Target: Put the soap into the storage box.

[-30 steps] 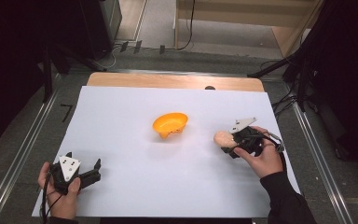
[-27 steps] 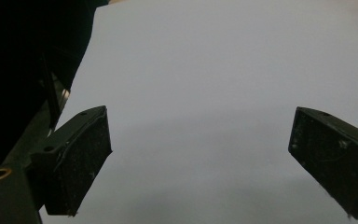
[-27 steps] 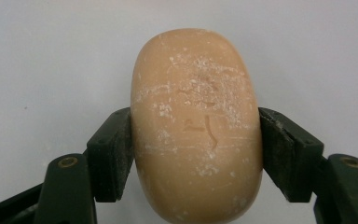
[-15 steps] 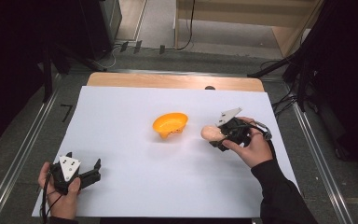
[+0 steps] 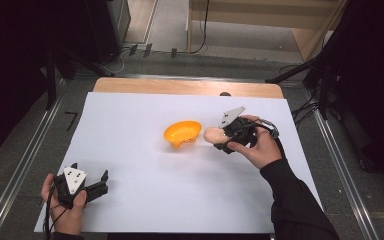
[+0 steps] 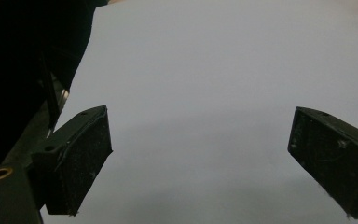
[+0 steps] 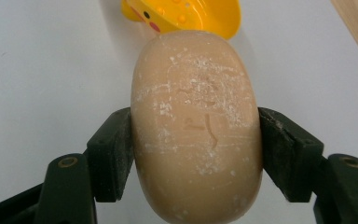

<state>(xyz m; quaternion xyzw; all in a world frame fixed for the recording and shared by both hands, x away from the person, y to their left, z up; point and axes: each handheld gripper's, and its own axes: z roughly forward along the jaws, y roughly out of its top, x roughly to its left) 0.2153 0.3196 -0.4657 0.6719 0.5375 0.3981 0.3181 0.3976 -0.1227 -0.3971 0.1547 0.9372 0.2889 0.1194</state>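
Right gripper (image 5: 222, 138) has its jaws clamped on the long sides of the soap bar (image 7: 196, 126), a pale tan oval, chalky on top, gripped about mid-length with both ends sticking out past the pads. Compared with a second ago the right hand (image 5: 252, 145) has carried it leftward from near the right side of the white sheet (image 5: 145, 200), and the bar now sits just beside the orange dish (image 5: 182, 134), not over it yet (whether it is lifted off the sheet is hard to tell from the high view). In the right gripper view the dish (image 7: 186, 16) lies straight ahead past the far end of the soap, holes and a little duck face visible on its inner wall, so the approach looks lined up.

Meaning for the work: transport is most of the way done, what's left is likely the last short move over the rim and a release into the dish. Risk, as a guess: the dish looks light and could get shoved if the bar comes in low.

Left gripper (image 5: 91, 186) has not moved over the last second, parked at the near left corner of the sheet, jaws spread wide with nothing between them, well apart from the soap and dish, left hand (image 5: 62, 202) just holding it there
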